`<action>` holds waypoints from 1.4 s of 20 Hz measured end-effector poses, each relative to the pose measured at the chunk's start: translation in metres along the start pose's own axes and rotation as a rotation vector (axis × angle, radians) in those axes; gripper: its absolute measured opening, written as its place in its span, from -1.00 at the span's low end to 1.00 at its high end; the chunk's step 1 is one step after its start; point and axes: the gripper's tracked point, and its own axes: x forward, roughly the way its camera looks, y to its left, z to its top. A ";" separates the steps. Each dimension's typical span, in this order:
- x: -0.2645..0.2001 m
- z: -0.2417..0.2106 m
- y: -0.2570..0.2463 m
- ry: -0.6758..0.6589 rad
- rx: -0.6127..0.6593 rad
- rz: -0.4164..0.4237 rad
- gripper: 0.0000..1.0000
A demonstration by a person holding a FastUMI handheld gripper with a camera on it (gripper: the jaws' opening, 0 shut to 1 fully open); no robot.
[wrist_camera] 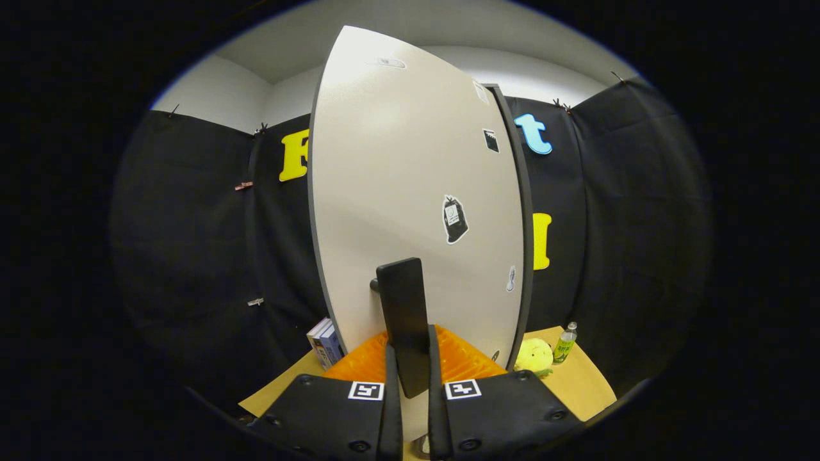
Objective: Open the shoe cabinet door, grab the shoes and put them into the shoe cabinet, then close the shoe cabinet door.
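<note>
The shoe cabinet door (410, 192), a large pale panel with dark edging, is seen in the centre of the frame, rising from just beyond the fingers to the top. Its black handle (405, 314) is clamped between the fingers of the gripper (410, 378), which are closed on it from both sides. The door is judged stiff and fairly light, swinging on a hinge; the handle is judged the right place to hold. Books (325, 342) are seen at lower left, a yellow plush toy (535, 356) and a green bottle (565, 344) at lower right, on the tan tabletop (583, 384).
</note>
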 end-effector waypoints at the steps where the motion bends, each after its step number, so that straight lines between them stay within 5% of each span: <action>1: -0.006 -0.001 -0.006 0.003 0.006 -0.008 -0.61; 15: -0.053 0.014 -0.109 -0.037 0.041 -0.104 -0.63; 28: -0.072 0.027 -0.168 -0.032 0.013 -0.107 -0.74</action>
